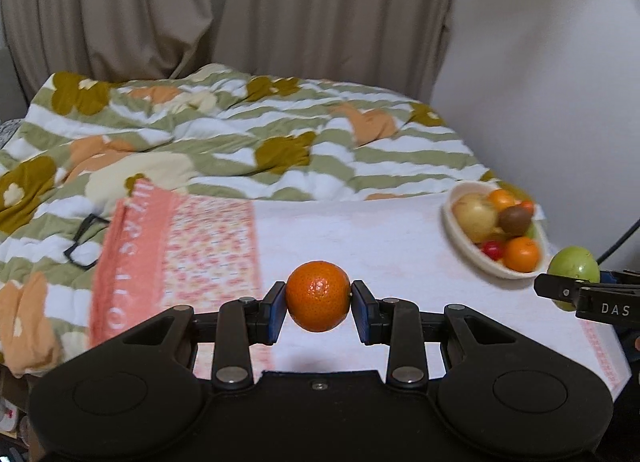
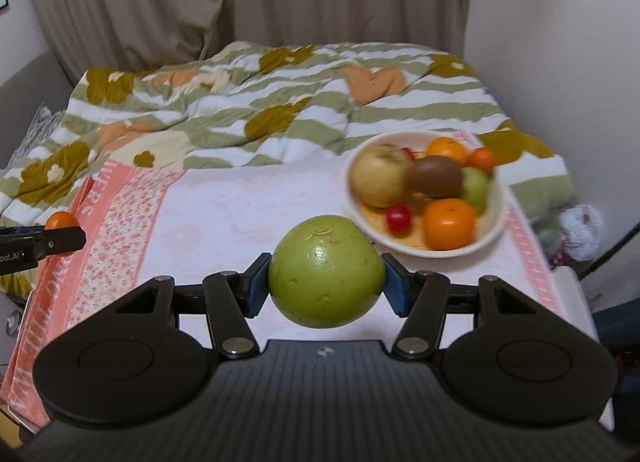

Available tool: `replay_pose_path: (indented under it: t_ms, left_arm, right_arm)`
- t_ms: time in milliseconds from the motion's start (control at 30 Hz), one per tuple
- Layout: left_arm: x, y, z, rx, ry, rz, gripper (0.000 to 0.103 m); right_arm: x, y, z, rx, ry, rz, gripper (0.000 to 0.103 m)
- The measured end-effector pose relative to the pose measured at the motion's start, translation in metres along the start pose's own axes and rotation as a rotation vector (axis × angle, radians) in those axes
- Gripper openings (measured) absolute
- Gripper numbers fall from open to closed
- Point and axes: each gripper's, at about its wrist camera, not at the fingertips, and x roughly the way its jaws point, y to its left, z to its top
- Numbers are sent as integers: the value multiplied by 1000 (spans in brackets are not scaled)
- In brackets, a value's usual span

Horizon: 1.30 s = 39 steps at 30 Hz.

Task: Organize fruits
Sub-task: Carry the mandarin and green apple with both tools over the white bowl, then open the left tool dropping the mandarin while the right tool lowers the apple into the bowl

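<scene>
left gripper (image 1: 319, 301) clamps a small round orange mandarin (image 1: 318, 295); right gripper (image 2: 326, 286) clamps a big green apple (image 2: 326, 272). both fruits held above the towel. cream fruit bowl (image 2: 496, 218) sits ahead-right, right gripper nearer.

Towel (image 2: 248, 202) lies bare; only the bowl (image 2: 496, 218) obstructs, right.
</scene>
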Motion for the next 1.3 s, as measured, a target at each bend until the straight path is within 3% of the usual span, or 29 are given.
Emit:
replay_pose_path:
  t_ms: [333,633,967,1300]
  left_arm:
    - [-2,-97,5,-34,-53,17,38]
    - [30,-163,18,-57,-62,39,38]
    - [100,-198,37,0,14,15,38]
    - [170,-196,43,54,131,2,38]
  right_arm:
    - [-22,-92,12,-53,-37,40,73]
    - [-2,-156,43,-108,-49,83,73]
    - [40,-187,70,-97,-32,87,73]
    - [78,-183,91,-90,1,79,73]
